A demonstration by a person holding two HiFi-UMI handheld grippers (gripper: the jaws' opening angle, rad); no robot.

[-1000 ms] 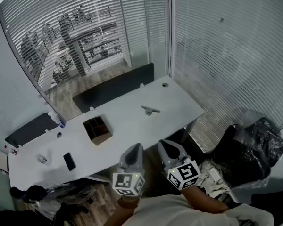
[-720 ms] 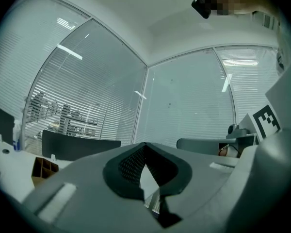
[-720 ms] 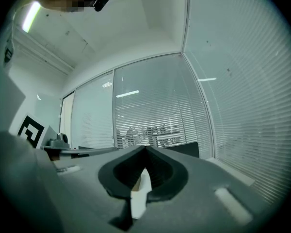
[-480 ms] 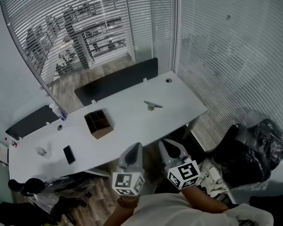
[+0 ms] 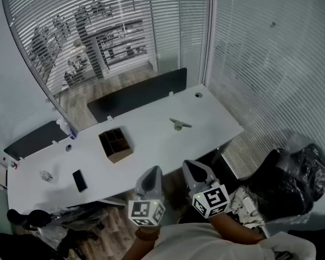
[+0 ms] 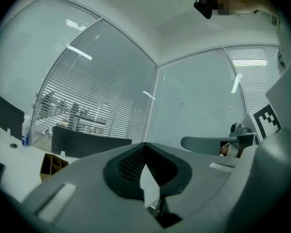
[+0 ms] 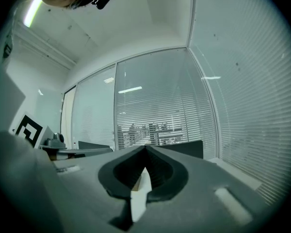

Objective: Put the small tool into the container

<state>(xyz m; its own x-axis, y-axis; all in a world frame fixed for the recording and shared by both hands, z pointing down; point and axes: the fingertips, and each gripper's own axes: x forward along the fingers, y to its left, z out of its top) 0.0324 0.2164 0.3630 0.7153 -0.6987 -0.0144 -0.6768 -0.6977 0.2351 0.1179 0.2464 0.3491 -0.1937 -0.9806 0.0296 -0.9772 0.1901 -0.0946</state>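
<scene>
Tool (image 5: 179,124) lies on the right half of the desk (image 5: 151,145), out in the open, touched by neither gripper. It is small and grey; its exact form cannot be made out.

Left end of the desk: a small clear item (image 5: 45,175) sits near the near edge, with a dark phone (image 5: 79,180) lying flat just to its right. A bottle (image 5: 65,128) stands at the far edge, between two dark panels (image 5: 135,96) that run along that edge.

Centre of the desk: the container (image 5: 116,144), a brown open-topped box split into compartments, stands upright. Its compartments look dark; what is in them cannot be determined. It is well apart from the tool, to the tool's left.

Left gripper (image 5: 157,168) is held on the near side of the desk, short of its near edge, pointing towards the desk. In its own view the left gripper (image 6: 145,143) has its jaw tips together with nothing between them; the container (image 6: 51,164) shows at the left of that view.

Right gripper (image 5: 186,163) is held just beside the left one, also short of the desk's near edge. In its own view the right gripper (image 7: 145,147) is fully closed and empty.

Right of the desk: a chair (image 5: 292,177) wrapped in black plastic stands on the floor. Glass walls with blinds (image 5: 260,64) enclose the far and right sides.
</scene>
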